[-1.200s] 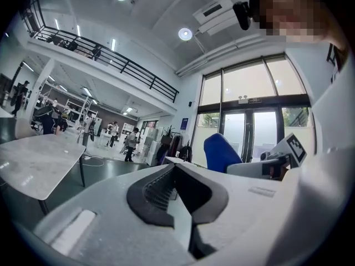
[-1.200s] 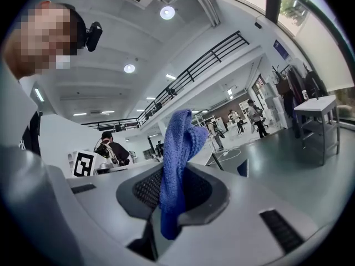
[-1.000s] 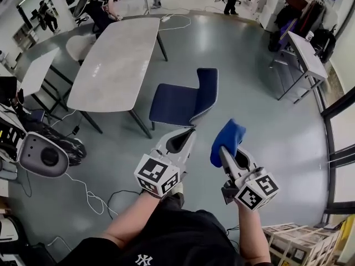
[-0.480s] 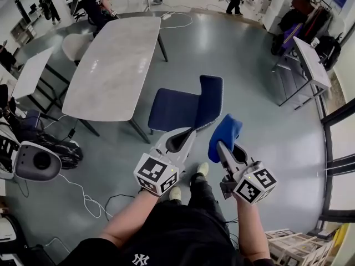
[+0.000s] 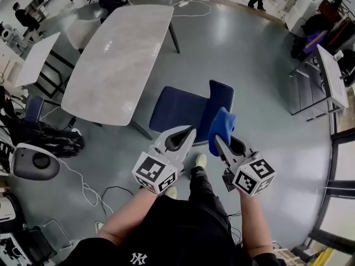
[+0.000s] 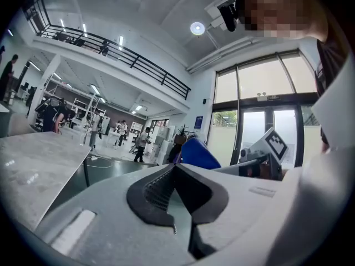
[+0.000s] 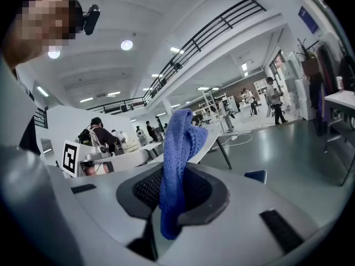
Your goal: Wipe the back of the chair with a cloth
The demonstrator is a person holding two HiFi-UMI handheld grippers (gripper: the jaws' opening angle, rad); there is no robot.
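Table (image 5: 119, 60) beside chair (image 5: 177, 108), cloth (image 5: 221, 127) gripped, desk (image 5: 328, 71) apart

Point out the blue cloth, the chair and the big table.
blue cloth (image 7: 176, 148): right gripper view, its upright fold.
chair (image 5: 221, 97): head view, its backrest.
table (image 5: 119, 60): head view, bare middle of the top.

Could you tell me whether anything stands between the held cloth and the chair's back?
Nothing visible does: in the head view the cloth appears right in front of the chair back, with no object between them; contact cannot be confirmed.
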